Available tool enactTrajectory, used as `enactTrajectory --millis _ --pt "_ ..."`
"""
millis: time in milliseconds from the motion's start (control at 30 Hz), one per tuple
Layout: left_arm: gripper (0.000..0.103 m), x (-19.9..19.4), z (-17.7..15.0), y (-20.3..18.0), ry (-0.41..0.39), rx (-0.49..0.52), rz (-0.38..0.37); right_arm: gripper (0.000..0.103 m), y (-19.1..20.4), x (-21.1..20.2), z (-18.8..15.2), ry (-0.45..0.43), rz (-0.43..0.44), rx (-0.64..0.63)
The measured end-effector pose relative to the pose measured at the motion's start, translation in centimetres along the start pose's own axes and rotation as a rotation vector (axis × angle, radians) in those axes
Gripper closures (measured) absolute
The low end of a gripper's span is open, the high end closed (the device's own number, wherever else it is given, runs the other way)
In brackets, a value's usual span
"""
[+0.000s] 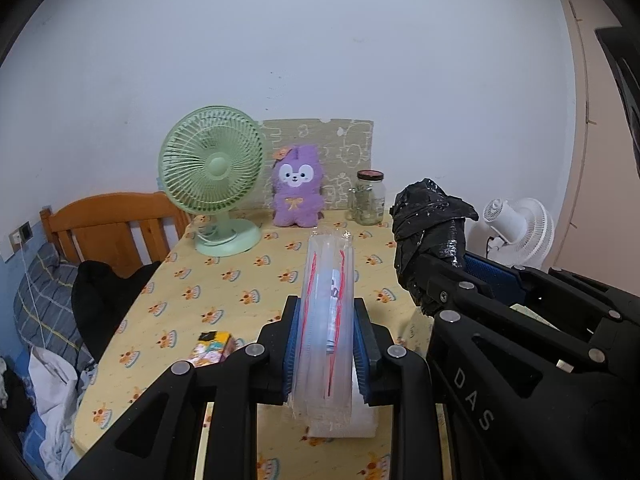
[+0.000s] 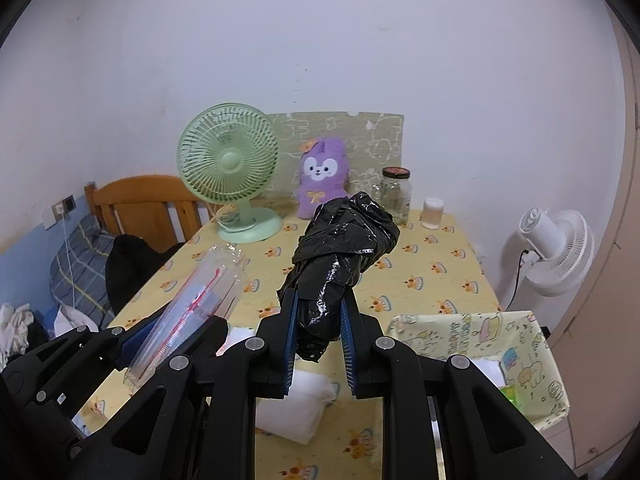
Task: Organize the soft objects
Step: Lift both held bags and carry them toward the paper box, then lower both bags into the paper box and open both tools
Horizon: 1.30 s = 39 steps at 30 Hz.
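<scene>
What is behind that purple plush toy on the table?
Behind the purple plush toy a beige board with white cartoon outlines stands against the white wall. The toy covers the board's lower middle, so what is drawn there cannot be seen.

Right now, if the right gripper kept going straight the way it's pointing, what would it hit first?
Probably the yellow tablecloth beyond the black plastic bag that the right gripper holds. It tilts downward, so that bag would likely meet bare cloth before the purple plush toy or glass jar, though depth is uncertain.
</scene>
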<state>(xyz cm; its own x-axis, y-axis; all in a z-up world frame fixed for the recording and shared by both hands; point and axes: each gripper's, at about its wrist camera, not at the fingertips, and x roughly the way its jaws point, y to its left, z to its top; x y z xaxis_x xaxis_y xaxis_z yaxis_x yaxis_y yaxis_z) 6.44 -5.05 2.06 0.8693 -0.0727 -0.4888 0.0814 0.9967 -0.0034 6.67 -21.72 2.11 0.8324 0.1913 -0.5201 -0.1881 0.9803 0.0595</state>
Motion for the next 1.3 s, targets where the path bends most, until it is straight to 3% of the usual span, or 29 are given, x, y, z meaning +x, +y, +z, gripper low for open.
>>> enactTrajectory --millis 667,1300 --pt "0.076 2.7 0.9 -6.7 0.006 0.045 -0.050 0.080 -7.2 0.1 -0.2 -0.034 -0.044 0.035" --pt "0.074 5.9 0.6 -12.5 0.077 0.088 -0.142 0.080 -13.7 1.1 -1.8 0.024 -0.119 0.096"
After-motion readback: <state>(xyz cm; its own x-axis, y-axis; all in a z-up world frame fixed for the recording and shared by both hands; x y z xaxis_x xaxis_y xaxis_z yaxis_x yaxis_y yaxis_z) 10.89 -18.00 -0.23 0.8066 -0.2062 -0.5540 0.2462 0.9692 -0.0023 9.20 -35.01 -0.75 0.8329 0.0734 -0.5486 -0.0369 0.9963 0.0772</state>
